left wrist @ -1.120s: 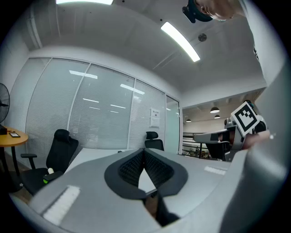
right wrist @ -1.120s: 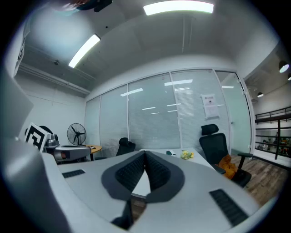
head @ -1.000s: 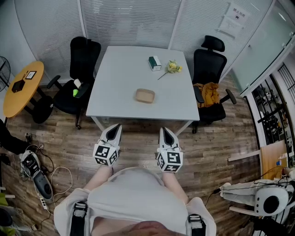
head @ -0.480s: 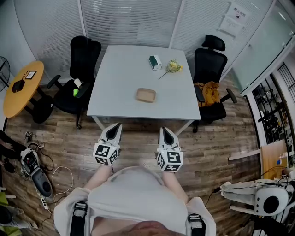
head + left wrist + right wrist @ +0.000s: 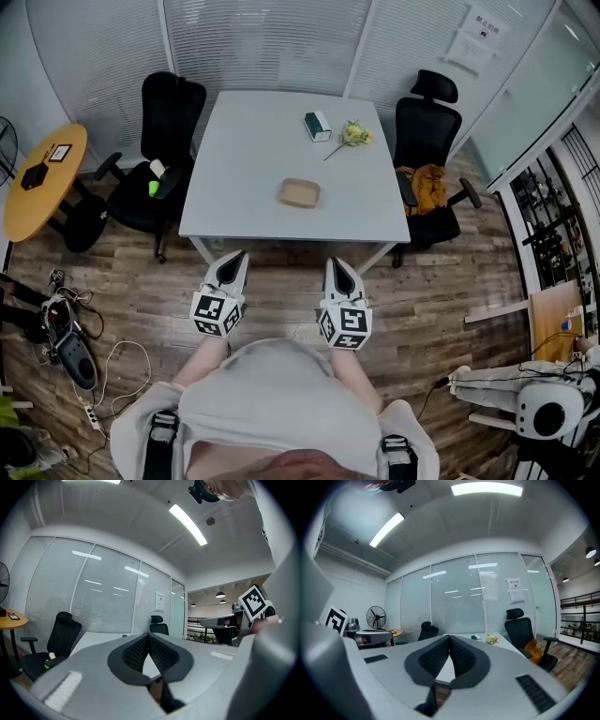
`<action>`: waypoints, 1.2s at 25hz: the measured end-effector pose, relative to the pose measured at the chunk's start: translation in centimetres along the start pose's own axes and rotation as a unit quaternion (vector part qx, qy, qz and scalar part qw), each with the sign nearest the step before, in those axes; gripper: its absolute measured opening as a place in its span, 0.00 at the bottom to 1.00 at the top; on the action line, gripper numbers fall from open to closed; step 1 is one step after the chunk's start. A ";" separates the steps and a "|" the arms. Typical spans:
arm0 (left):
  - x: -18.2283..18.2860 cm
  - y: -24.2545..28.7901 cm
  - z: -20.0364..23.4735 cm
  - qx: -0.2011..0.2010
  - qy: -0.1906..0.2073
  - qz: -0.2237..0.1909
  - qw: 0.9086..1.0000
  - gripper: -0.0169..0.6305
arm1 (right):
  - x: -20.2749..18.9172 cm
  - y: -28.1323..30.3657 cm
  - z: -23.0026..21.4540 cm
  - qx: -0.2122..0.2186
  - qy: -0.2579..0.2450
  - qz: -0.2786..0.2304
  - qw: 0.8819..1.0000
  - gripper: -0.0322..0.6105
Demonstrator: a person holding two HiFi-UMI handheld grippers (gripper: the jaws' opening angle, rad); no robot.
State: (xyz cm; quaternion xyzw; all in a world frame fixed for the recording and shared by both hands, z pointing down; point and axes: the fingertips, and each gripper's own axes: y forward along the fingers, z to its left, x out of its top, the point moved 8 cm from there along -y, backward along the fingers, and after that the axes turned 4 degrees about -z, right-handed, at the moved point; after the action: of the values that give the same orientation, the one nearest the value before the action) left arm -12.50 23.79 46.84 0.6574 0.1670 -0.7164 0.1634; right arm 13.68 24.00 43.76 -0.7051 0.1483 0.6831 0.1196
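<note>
I hold both grippers in front of my body, over the wooden floor, short of a white table. The left gripper and the right gripper point at the table's near edge. Each is shut with nothing between its pads, as the left gripper and the right gripper show in their own views. On the table lie a flat tan dish, a small green and white box and a yellow flower, seen too as a yellow flower past the right jaws.
Black office chairs stand at the table's left and right; the right one holds an orange bag. A round yellow side table is far left. Cables and gear lie on the floor at left. Glass walls with blinds close the back.
The head view has drifted very slightly; the table sits a touch lower and to the right in frame. Both grippers stay shut and in place.
</note>
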 end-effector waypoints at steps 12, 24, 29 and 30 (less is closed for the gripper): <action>-0.3 -2.0 4.2 0.000 -0.003 -0.003 1.000 0.04 | -0.8 1.4 3.4 -0.018 -0.004 0.003 1.000 0.06; -0.4 1.1 6.4 -0.005 0.000 -0.001 1.000 0.04 | -1.1 5.0 2.3 -0.024 0.000 0.009 1.000 0.06; -0.9 5.0 8.0 0.000 0.000 0.006 1.000 0.04 | -1.6 9.2 0.1 -0.020 0.005 0.011 1.000 0.06; -0.9 6.1 8.4 0.000 0.001 0.007 1.000 0.04 | -1.6 10.3 -0.4 -0.019 0.006 0.011 1.000 0.06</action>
State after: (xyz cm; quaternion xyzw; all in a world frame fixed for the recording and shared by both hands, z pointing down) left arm -17.07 14.59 48.30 0.6591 0.1624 -0.7148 0.1681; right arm 10.21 14.40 45.72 -0.7097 0.1438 0.6827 0.0979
